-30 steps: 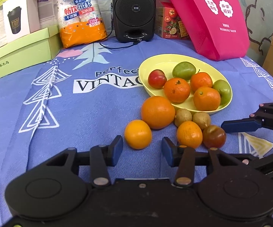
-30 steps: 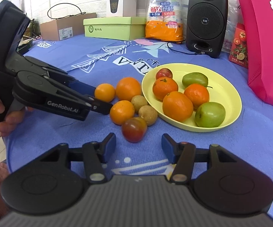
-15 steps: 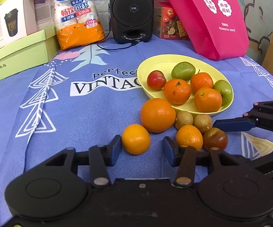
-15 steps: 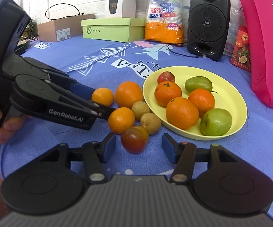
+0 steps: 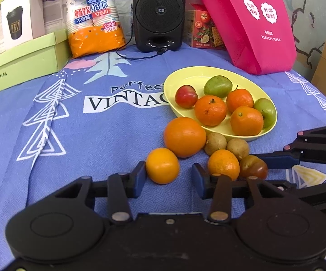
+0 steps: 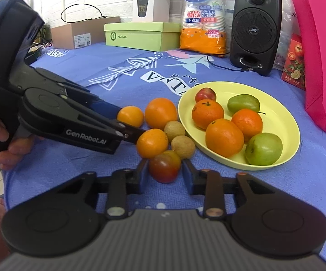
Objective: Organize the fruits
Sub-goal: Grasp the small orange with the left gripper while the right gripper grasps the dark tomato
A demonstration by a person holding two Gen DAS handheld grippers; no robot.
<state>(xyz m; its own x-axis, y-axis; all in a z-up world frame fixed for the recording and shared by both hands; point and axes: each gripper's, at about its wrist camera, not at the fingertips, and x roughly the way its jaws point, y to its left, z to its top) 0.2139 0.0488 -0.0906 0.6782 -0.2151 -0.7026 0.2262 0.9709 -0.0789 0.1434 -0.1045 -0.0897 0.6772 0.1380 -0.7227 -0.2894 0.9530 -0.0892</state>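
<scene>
Fruits lie loose at 7 o'clock of the yellow plate point(image 5: 181, 76): left tool point(image 5: 168, 177) open around a small orange point(image 5: 162, 166), right tool point(image 6: 164, 175) open around a dark tomato point(image 6: 164, 166).

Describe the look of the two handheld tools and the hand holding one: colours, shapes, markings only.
Both tools are black, with two round hubs, linkage bars on metal pivot pins, and blue pads inside the fingertips. The left tool has a bulky black handle with white lettering, "GenRobot.AI" along one bar and "DAS" on the body. The right tool has a ribbed grey base. A bare hand grips the left handle; no sleeve shows.
</scene>
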